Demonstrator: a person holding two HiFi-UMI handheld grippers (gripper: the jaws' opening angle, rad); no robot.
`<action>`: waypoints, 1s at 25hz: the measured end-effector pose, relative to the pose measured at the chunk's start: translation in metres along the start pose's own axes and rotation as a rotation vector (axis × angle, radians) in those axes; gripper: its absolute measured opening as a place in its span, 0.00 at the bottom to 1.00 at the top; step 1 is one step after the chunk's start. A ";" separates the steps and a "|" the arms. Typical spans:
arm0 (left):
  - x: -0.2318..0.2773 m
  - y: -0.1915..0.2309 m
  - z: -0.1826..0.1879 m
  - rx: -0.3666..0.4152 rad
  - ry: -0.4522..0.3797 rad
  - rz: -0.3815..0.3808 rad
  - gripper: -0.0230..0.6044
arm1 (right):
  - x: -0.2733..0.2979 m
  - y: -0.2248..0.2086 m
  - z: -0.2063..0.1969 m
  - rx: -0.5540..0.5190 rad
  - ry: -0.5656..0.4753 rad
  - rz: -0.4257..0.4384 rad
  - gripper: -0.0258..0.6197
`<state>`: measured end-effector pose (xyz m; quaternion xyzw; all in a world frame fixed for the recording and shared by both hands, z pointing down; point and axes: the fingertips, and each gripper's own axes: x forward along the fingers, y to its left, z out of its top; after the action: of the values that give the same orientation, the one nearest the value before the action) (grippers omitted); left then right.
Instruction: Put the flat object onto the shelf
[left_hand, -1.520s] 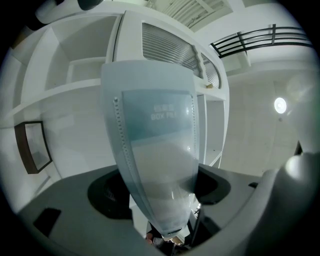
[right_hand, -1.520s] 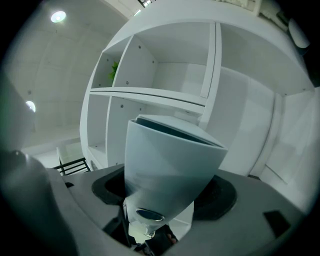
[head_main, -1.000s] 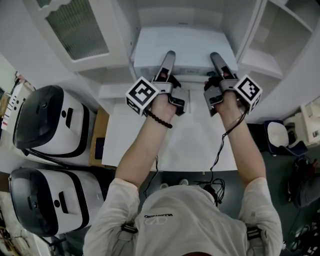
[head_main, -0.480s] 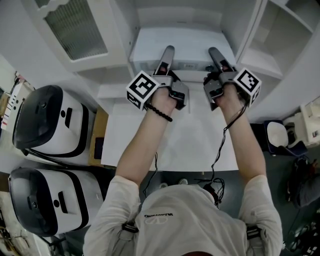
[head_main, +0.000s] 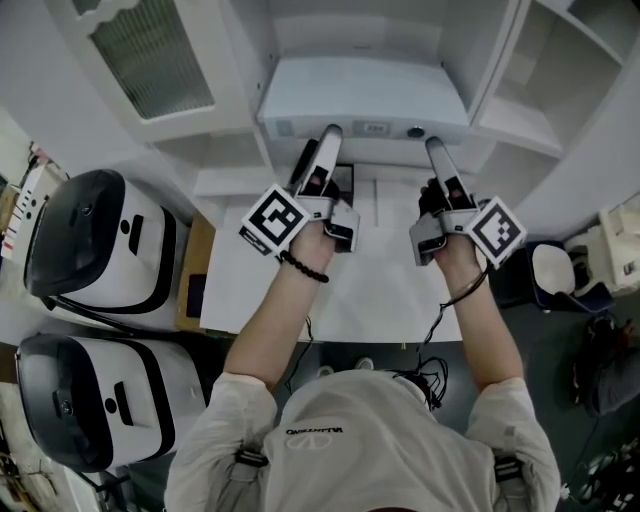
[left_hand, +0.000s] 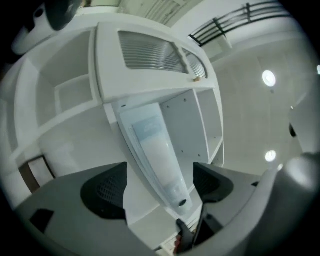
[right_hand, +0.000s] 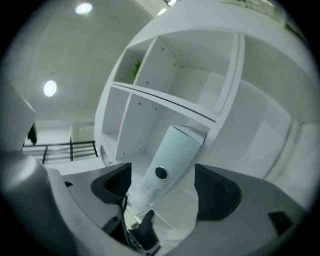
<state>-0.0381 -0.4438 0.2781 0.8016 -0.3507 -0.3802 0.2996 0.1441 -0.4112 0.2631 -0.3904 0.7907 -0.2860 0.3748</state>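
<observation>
The flat object (head_main: 365, 95) is a wide white box lying on the white shelf (head_main: 300, 175), its front edge with a small round mark facing me. My left gripper (head_main: 322, 152) and right gripper (head_main: 440, 160) hover just in front of that edge, apart from it. Both pairs of jaws are opening, and no pad presses on anything. In the left gripper view the flat object (left_hand: 155, 150) shows edge-on beyond the left gripper (left_hand: 159, 186). The right gripper view shows the flat object (right_hand: 170, 155) the same way beyond the right gripper (right_hand: 165, 190).
A white table (head_main: 370, 290) lies under my arms. Two white-and-black machines (head_main: 95, 250) (head_main: 90, 400) stand at the left. A cabinet door with ribbed glass (head_main: 150, 60) hangs at the upper left, and open shelf compartments (head_main: 530, 100) at the upper right. A dark bin (head_main: 560, 275) sits low right.
Both grippers have drawn back toward me, off the flat object, which stays on the shelf. Their jaws have let go of its front edge.
</observation>
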 end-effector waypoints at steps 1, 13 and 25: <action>-0.011 -0.004 -0.001 0.085 0.016 0.004 0.67 | -0.011 0.003 -0.001 -0.093 -0.006 -0.016 0.61; -0.002 -0.038 -0.004 1.053 0.167 0.093 0.04 | 0.001 0.015 -0.003 -0.704 0.037 -0.146 0.12; 0.043 -0.006 0.001 1.010 0.179 0.140 0.04 | 0.052 -0.022 0.007 -0.653 0.060 -0.239 0.09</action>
<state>-0.0166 -0.4745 0.2558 0.8503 -0.5165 -0.0725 -0.0712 0.1374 -0.4672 0.2562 -0.5710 0.7999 -0.0709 0.1706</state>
